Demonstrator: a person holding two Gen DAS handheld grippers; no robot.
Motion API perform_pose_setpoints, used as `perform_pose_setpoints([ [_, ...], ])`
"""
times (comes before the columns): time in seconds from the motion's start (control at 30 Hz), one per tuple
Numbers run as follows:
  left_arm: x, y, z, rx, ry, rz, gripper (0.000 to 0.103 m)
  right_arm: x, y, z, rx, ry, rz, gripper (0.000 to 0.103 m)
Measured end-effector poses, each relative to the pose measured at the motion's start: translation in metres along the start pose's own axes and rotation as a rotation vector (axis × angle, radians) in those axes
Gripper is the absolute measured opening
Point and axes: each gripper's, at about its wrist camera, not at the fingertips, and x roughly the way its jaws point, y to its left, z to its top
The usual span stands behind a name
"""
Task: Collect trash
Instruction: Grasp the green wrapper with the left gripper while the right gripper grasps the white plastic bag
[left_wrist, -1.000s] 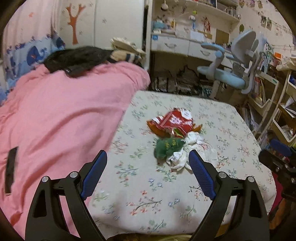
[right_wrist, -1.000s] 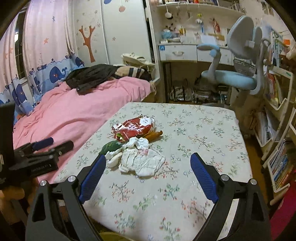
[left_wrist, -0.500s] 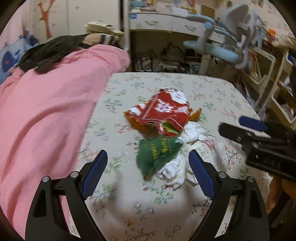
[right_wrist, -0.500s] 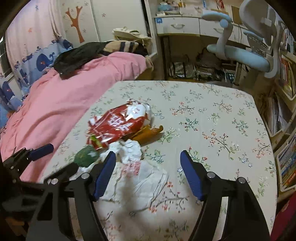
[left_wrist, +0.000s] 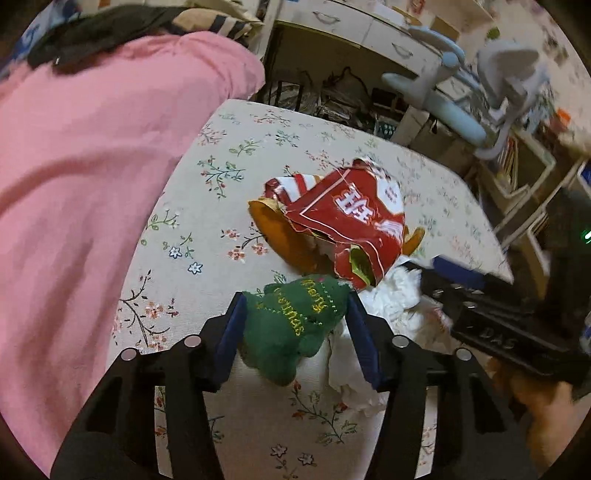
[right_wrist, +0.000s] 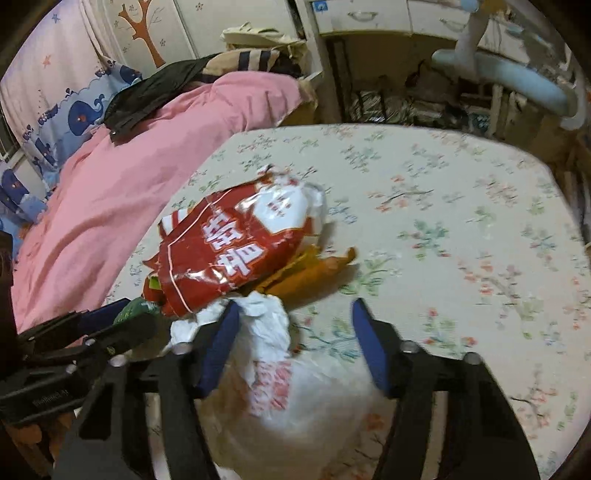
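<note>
A pile of trash lies on the floral table (left_wrist: 258, 424). A green felt piece with yellow stitched letters (left_wrist: 295, 325) sits between the fingers of my left gripper (left_wrist: 295, 314), whose jaws touch its sides. A torn red snack bag (left_wrist: 351, 218) (right_wrist: 229, 254) lies beyond it, over an orange wrapper (left_wrist: 280, 240) (right_wrist: 314, 273). Crumpled white paper (left_wrist: 399, 295) (right_wrist: 280, 373) lies to the right. My right gripper (right_wrist: 291, 321) is open around the white paper, left finger against it.
A bed with a pink cover (left_wrist: 92, 166) (right_wrist: 147, 155) borders the table on the left. A light blue desk chair (left_wrist: 461, 107) and a desk with drawers (right_wrist: 369, 18) stand behind the table. Shelves (left_wrist: 535, 184) stand on the right.
Both grippers have moved forward and down onto the pile. The left jaws have narrowed around the green felt piece. The right jaws now straddle the white paper.
</note>
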Motion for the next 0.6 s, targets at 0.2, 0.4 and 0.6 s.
perform_pose_setpoints([
  [0.2,-0.011,0.009,0.007,-0.031,-0.016,-0.043,0.027,-0.007,0.007,0.001,-0.016,0.005,0.057,0.005],
  [0.4,-0.034,0.030,0.013,-0.112,-0.069,-0.067,0.021,-0.040,-0.006,0.005,0.041,-0.084,0.079,0.005],
  [0.6,-0.057,0.034,0.013,-0.138,-0.127,-0.080,0.021,-0.074,-0.023,0.005,0.113,-0.162,0.118,0.005],
])
